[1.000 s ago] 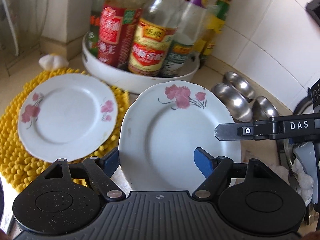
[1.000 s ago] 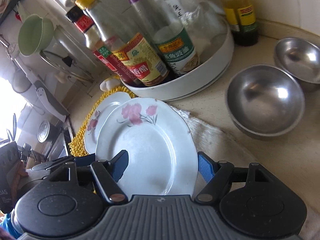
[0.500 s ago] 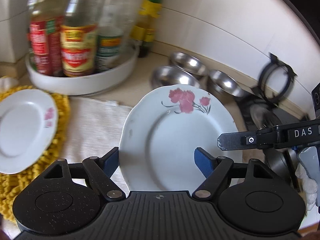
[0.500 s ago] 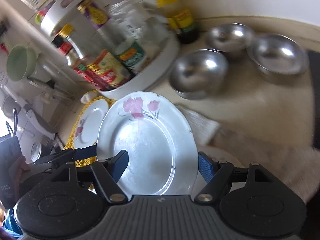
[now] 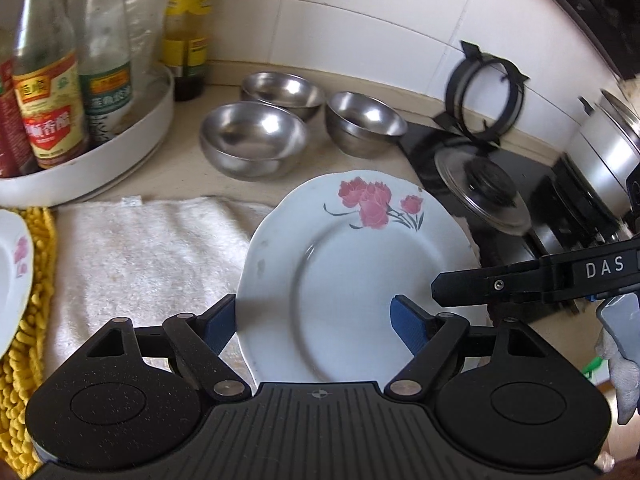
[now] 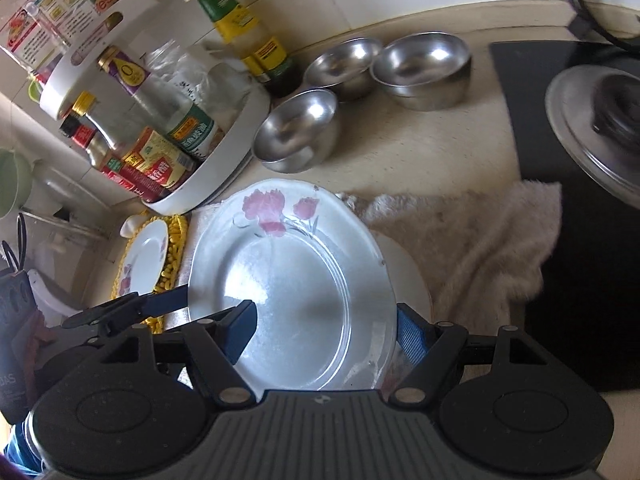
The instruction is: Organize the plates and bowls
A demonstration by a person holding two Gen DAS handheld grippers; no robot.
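Flowered plate (image 5: pixel 352 276) carried above towel (image 5: pixel 152 256), both tongs clamped on it: left tongs (image 5: pixel 314 322) at its left rim, right tongs (image 6: pixel 326 332) at its right rim. White tray (image 5: pixel 120 152) holds sauce bottles (image 5: pixel 48 92). Three steel bowls (image 5: pixel 254 140) empty, clustered on tabletop (image 6: pixel 420 148) between tray and stove (image 5: pixel 500 184). Second plate (image 6: pixel 146 256) on yellow mat (image 6: pixel 174 256), well left.

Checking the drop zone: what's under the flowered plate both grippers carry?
Under the flowered plate a pale towel lies on the counter, and a white curved edge peeks out at its right, possibly another plate. The rest beneath is hidden.
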